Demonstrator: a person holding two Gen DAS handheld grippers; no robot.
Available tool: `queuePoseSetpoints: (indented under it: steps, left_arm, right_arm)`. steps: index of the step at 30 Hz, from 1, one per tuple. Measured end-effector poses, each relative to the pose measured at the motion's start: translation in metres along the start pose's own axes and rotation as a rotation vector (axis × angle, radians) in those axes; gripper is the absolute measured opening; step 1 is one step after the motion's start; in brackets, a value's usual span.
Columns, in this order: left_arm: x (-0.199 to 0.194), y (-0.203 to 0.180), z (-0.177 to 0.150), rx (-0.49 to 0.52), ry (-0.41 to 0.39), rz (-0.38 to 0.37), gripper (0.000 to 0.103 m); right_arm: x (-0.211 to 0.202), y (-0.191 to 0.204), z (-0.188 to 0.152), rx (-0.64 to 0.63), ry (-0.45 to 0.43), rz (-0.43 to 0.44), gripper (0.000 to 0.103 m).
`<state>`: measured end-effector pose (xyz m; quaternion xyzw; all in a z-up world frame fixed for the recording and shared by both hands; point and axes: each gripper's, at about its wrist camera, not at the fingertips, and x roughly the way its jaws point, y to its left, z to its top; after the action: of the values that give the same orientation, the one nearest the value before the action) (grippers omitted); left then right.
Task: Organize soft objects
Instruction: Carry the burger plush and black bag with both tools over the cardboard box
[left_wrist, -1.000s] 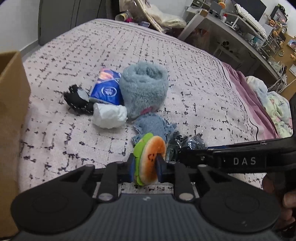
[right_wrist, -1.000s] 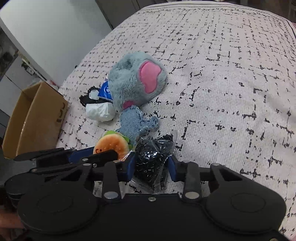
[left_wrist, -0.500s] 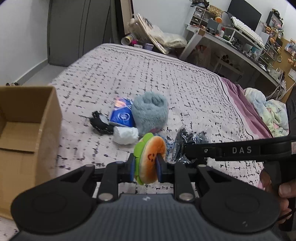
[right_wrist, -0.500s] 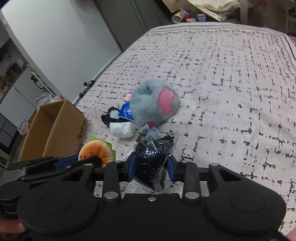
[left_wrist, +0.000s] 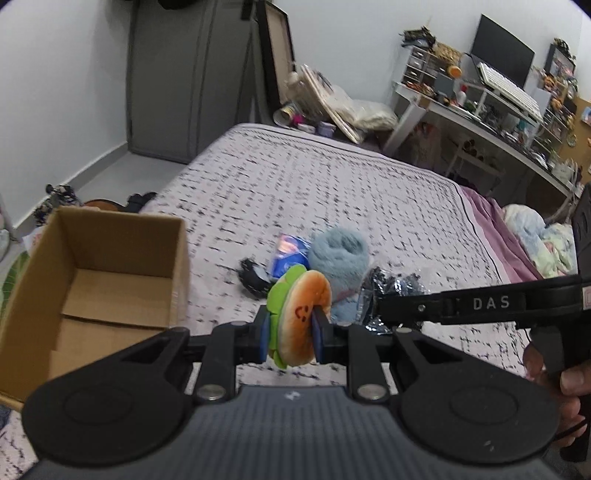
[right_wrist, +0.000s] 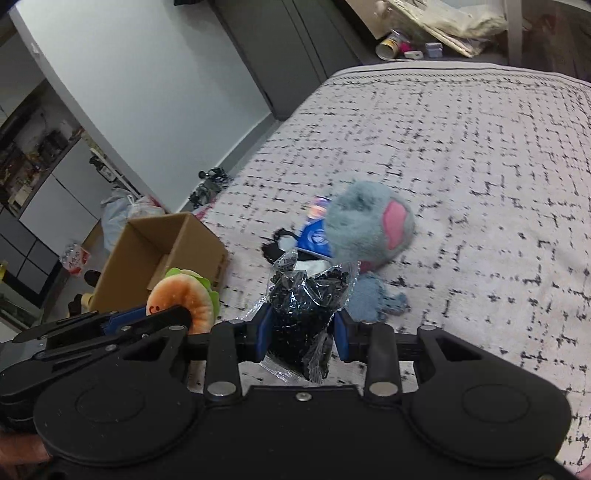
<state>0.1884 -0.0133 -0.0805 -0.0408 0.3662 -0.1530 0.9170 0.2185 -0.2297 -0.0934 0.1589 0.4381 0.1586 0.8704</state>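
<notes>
My left gripper (left_wrist: 290, 332) is shut on a plush burger (left_wrist: 301, 314) with an orange bun and green lettuce, held above the bed; the burger also shows in the right wrist view (right_wrist: 184, 299). My right gripper (right_wrist: 301, 332) is shut on a clear bag of black beads (right_wrist: 306, 310), also seen in the left wrist view (left_wrist: 391, 291). An open cardboard box (left_wrist: 96, 280) stands at the left of the bed, seen too in the right wrist view (right_wrist: 159, 258). A grey plush with a pink ear (right_wrist: 369, 225), a blue packet (left_wrist: 290, 251) and a small blue-grey cloth (right_wrist: 373, 299) lie on the bed.
The bed has a white cover with black marks (right_wrist: 480, 147). A black item (left_wrist: 253, 277) lies by the blue packet. A desk with a monitor and clutter (left_wrist: 491, 99) stands at the back right. A grey wardrobe (left_wrist: 184, 74) is behind the bed. Bags lie on the floor (right_wrist: 122, 210).
Both grippers have lifted up and back from the bed with their objects held. The cardboard box has come fully into view at the left.
</notes>
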Motion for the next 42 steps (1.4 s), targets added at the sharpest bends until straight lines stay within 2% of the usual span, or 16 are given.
queuePoseSetpoints:
  steps: [9,14,20,28,36,42]
  left_arm:
    - [-0.011,0.034,0.011,-0.045,-0.045,0.084,0.021]
    - [-0.016,0.063,0.015,-0.085,-0.067,0.159,0.021]
    - [-0.005,0.098,0.02,-0.151,-0.05,0.228,0.021]
    - [0.02,0.126,0.035,-0.169,0.005,0.312,0.022]
    - [0.039,0.143,0.041,-0.178,0.048,0.343,0.023]
    - [0.041,0.143,0.039,-0.184,0.057,0.337,0.027]
  right_arm:
    - [0.009,0.03,0.011,-0.059,0.001,0.047,0.034]
    - [0.017,0.045,0.015,-0.092,0.008,0.064,0.034]
    - [0.023,0.059,0.019,-0.121,0.002,0.108,0.034]
    - [0.041,0.078,0.026,-0.162,0.014,0.107,0.034]
    - [0.054,0.099,0.038,-0.191,0.013,0.12,0.034]
    - [0.06,0.115,0.043,-0.222,0.014,0.124,0.034]
